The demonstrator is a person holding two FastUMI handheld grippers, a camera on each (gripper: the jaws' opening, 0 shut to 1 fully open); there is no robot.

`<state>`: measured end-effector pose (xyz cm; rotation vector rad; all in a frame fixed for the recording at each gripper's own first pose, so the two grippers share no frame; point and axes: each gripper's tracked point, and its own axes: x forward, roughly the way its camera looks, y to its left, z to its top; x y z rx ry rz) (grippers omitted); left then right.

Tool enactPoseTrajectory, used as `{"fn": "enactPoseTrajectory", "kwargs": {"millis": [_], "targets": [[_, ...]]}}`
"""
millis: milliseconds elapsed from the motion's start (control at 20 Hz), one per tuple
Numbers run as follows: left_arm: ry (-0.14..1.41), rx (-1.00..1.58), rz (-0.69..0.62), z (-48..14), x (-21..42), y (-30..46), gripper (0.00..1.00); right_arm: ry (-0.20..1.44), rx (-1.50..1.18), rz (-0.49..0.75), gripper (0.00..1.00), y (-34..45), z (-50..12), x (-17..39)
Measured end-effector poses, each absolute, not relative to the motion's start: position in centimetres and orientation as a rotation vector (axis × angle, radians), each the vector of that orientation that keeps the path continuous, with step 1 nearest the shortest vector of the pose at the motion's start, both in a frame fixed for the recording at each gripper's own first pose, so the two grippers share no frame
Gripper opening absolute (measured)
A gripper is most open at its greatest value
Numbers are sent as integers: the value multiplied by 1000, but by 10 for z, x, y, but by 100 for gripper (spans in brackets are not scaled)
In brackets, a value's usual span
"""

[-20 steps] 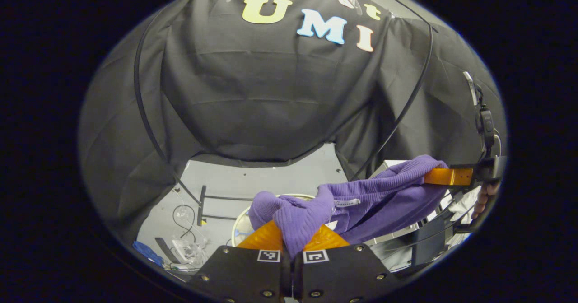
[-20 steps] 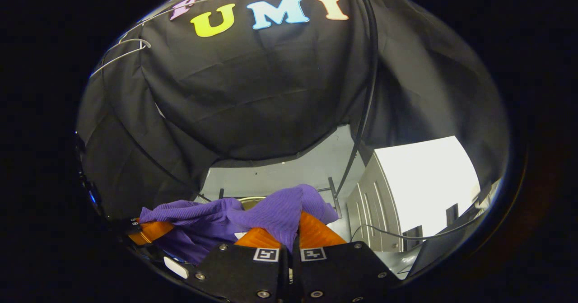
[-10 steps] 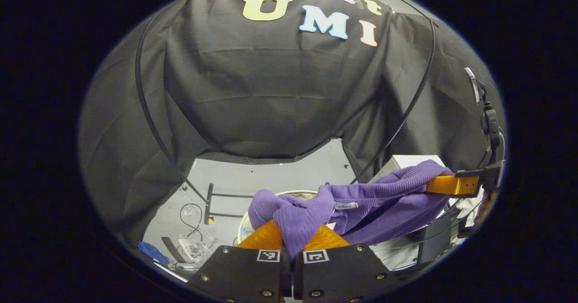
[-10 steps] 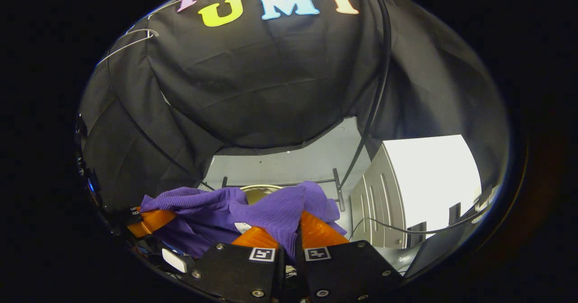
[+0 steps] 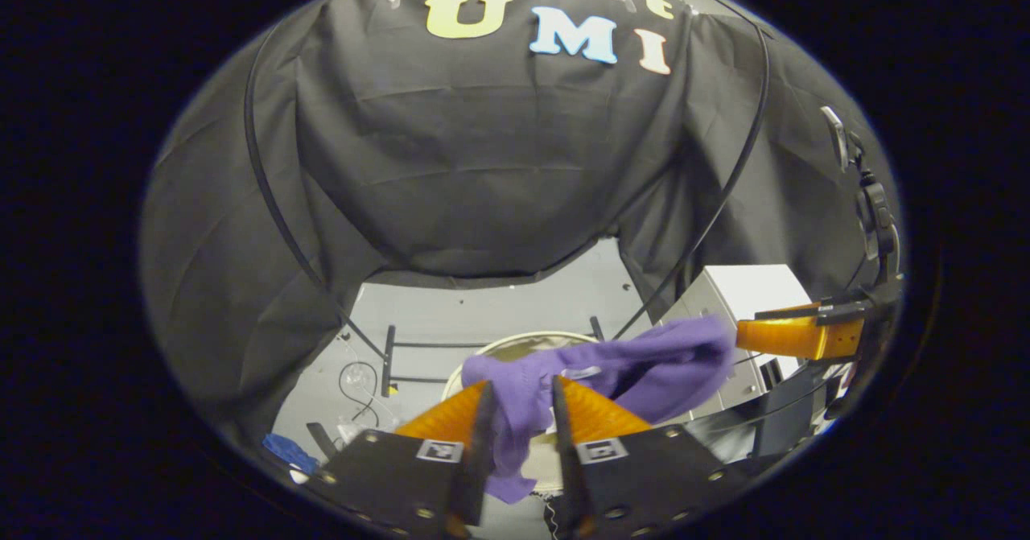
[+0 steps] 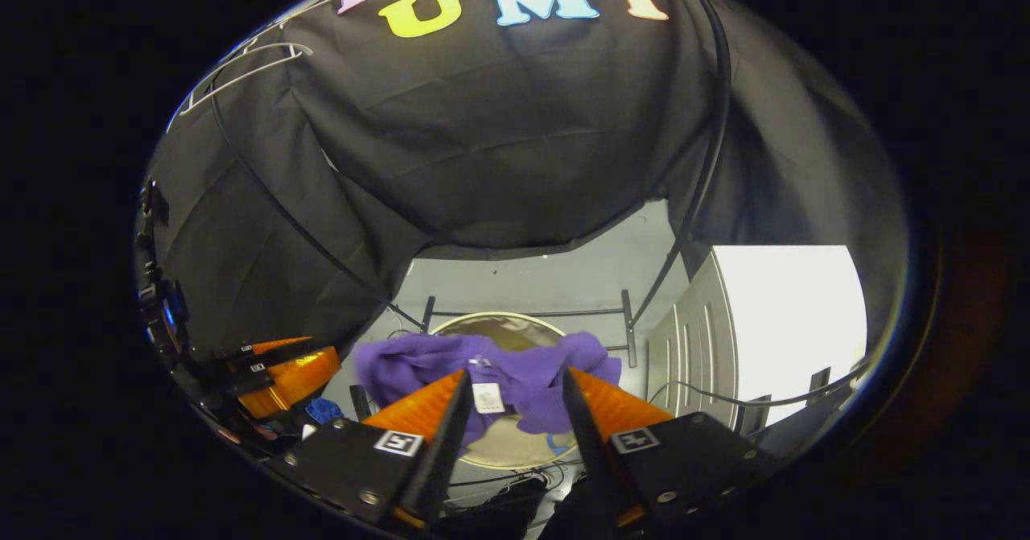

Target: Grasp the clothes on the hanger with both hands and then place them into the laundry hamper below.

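The purple knitted garment [image 5: 636, 367] hangs loose in the air over the round laundry hamper [image 5: 531, 337] on the floor below. In the left gripper view my left gripper [image 5: 521, 385] is open, and a fold of the garment droops through the gap between its fingers. The right gripper [image 5: 744, 332] is at the right, clear of the cloth. In the right gripper view my right gripper [image 6: 515, 375] is open too, with the garment [image 6: 418, 361] and its white label beyond the tips, above the hamper [image 6: 491, 319]. The left gripper [image 6: 322, 363] is at the lower left.
A white cabinet [image 6: 772, 323] stands right of the hamper. A black rack frame [image 6: 523, 313] runs behind the hamper. An empty white hanger [image 6: 241, 73] hangs high on the left. Cables [image 5: 354, 379] and a blue object [image 5: 286, 450] lie on the floor at the left.
Both grippers have opened and let go of the purple garment. It has slipped off the right gripper's fingers and sags lower toward the hamper, which shows more fully now.
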<state>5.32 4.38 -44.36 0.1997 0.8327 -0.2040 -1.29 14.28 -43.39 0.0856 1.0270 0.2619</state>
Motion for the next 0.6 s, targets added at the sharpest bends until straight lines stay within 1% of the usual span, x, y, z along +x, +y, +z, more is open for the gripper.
{"fn": "enactPoseTrajectory", "kwargs": {"millis": [50, 100, 150, 200, 250, 300, 350, 500, 600], "targets": [[809, 205, -194, -430, 56, 43, 56, 1009, 92, 259, 77, 143, -424, -13], [778, 216, -177, -414, 58, 45, 69, 984, 95, 257, 90, 143, -411, -8], [747, 223, -163, -396, 60, 45, 82, 954, 94, 253, 95, 143, -398, 2], [718, 229, -149, -380, 61, 46, 89, 915, 93, 254, 91, 143, -382, 12], [685, 231, -134, -363, 64, 46, 92, 870, 89, 251, 95, 143, -366, 22], [644, 230, -125, -344, 65, 45, 99, 818, 80, 248, 95, 142, -347, 33], [608, 234, -119, -322, 65, 42, 93, 761, 68, 243, 96, 139, -326, 40], [489, 318, -120, -249, 74, 39, 93, 563, 37, 224, 95, 126, -254, 68], [412, 227, -118, -200, 74, 21, 93, 434, 24, 203, 95, 115, -207, 87]]}}
